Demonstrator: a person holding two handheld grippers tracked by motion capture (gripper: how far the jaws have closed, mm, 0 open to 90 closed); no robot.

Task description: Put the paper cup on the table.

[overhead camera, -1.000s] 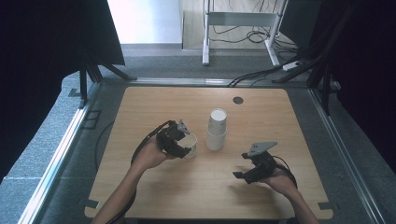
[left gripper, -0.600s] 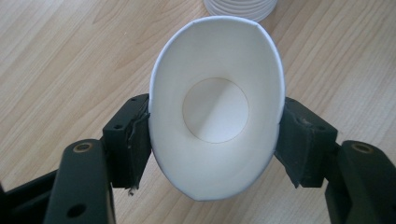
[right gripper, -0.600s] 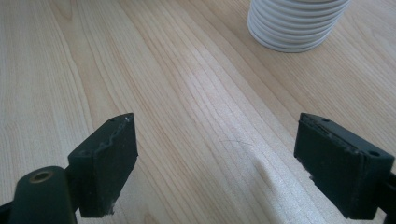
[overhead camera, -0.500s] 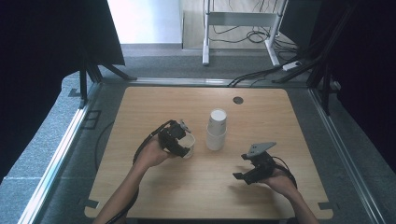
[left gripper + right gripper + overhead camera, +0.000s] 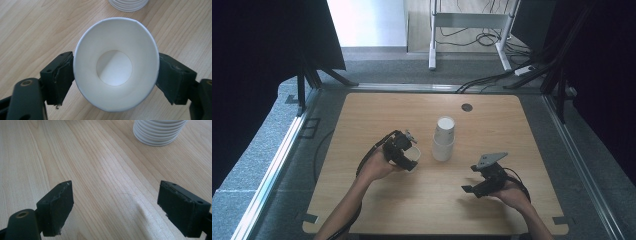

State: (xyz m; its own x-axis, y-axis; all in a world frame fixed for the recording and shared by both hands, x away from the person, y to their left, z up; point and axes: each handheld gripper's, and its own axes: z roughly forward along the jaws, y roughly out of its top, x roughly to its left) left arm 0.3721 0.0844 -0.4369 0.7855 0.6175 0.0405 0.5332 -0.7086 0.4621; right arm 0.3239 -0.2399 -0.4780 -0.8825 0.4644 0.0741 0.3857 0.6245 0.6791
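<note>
On the wooden table (image 5: 362, 115), the left gripper (image 5: 116, 75), jaws just widening, flanks a white, slightly squashed paper cup (image 5: 116, 45).

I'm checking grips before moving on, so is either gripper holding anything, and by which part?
The left gripper, whose jaws have just been opening, has the single white paper cup between them at its rim sides, pads touching. The right gripper holds nothing.

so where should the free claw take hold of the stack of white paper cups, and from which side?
Grip the stack of white paper cups across the side wall of its upper part, coming in level from the right claw's side. The stack stands mouth down, so there is no open rim on top to pinch, and its round, tapering wall fits between open jaws. A light squeeze seems wise, since paper walls dent.
</note>
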